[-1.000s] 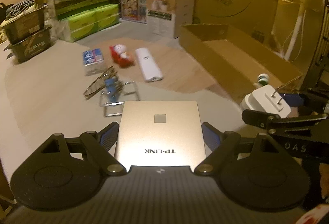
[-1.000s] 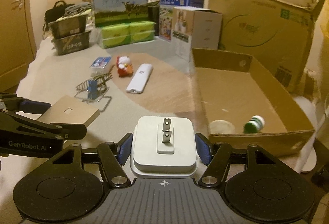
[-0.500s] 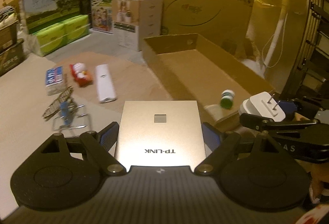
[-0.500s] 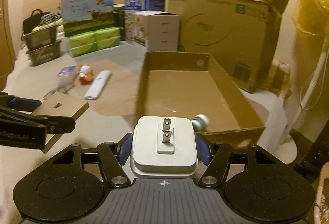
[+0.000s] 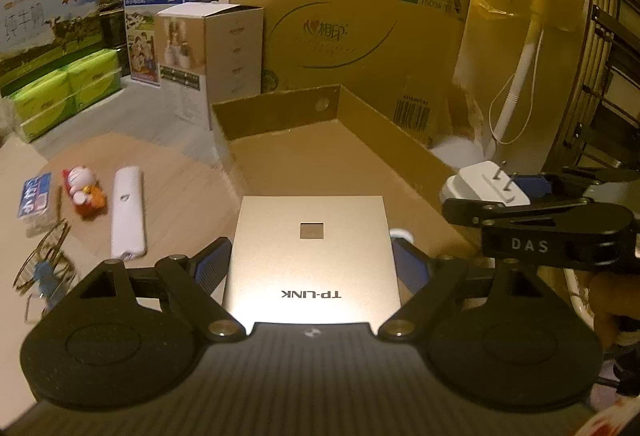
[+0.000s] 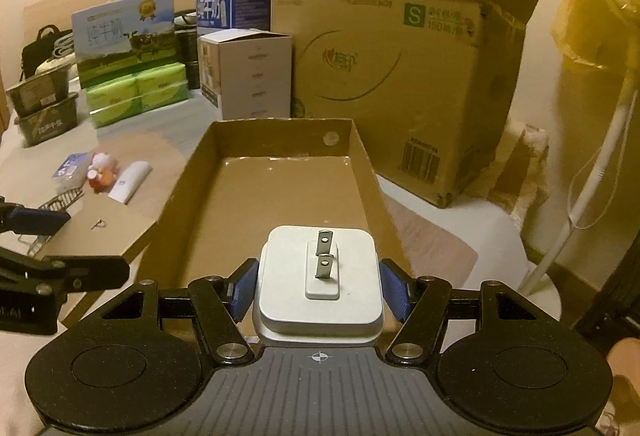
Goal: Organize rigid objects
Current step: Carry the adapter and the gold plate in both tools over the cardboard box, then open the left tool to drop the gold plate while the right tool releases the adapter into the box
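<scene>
At the bottom centre of each view, the left hand-held gripper (image 5: 312, 268) clasped a flat gold router (image 5: 312, 256), and the right hand-held gripper (image 6: 319, 292) clasped a white plug adapter (image 6: 319, 296), prongs up. Just beyond both lay the shallow cardboard tray (image 6: 280, 140). At centre left, a white remote (image 5: 128, 212), a small toy (image 5: 84, 192) and a blue packet (image 5: 36, 194) lay on the floor.

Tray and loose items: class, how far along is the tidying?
Done: nothing certain; the tray floor in view is bare. In hand: left claw grips the router, right claw grips the plug, both at the tray. Left: remote, toy, blue pack, wire rack.
</scene>
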The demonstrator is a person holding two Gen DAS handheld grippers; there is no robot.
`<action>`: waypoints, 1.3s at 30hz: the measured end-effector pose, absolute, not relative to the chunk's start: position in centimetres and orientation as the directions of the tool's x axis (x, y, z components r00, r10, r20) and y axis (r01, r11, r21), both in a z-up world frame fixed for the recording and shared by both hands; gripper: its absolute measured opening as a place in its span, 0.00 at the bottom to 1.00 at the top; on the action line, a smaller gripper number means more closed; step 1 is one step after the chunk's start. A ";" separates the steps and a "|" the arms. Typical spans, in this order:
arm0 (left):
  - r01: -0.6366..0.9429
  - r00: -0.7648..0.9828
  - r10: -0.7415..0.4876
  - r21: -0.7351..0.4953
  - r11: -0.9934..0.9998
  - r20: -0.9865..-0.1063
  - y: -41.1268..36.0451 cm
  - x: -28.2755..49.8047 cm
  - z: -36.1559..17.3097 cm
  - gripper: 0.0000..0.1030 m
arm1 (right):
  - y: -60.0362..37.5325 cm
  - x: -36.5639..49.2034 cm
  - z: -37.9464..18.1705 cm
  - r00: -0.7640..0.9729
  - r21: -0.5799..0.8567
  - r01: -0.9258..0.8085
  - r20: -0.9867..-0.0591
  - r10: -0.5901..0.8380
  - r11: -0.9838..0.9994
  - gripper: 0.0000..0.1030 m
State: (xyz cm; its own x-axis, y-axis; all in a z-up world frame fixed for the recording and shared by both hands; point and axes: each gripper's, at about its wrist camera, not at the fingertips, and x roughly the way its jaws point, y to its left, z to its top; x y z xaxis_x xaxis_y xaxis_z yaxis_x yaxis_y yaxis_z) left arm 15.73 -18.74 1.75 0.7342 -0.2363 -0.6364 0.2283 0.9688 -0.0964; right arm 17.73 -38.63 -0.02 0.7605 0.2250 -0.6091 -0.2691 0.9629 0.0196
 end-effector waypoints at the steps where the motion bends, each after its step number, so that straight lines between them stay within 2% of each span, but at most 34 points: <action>1: 0.227 0.735 -0.235 -0.097 0.969 -0.636 -19.0 16.3 1.7 0.82 | -38.9 18.4 -0.1 0.757 0.024 -0.271 -0.612 0.229 0.962 0.63; 7: 0.209 0.738 -0.215 -0.087 0.974 -0.640 -20.2 18.9 1.1 0.82 | -39.9 22.1 -0.7 0.734 0.074 -0.278 -0.627 0.262 0.958 0.63; 22: 0.225 0.723 -0.221 -0.079 0.971 -0.655 -22.0 23.8 -1.0 0.82 | -40.5 25.8 -1.9 0.737 0.094 -0.265 -0.623 0.264 0.960 0.63; 26: 0.220 0.744 -0.202 -0.051 0.974 -0.637 -21.3 23.2 -1.1 0.82 | -40.6 25.7 -2.0 0.738 0.096 -0.261 -0.622 0.263 0.960 0.63; 39: 0.173 0.770 -0.178 -0.068 0.983 -0.613 -17.9 20.5 0.2 0.82 | -39.9 25.0 -1.9 0.731 0.089 -0.277 -0.626 0.270 0.957 0.63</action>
State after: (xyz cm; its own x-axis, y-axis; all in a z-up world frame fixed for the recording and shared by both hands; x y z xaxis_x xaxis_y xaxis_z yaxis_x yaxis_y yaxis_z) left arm 20.55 -17.90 0.23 0.7695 -0.1783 -0.6132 0.1732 0.9825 -0.0684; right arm 25.01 -39.86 -1.89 0.7313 0.2701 -0.6263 -0.2770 0.9567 0.0891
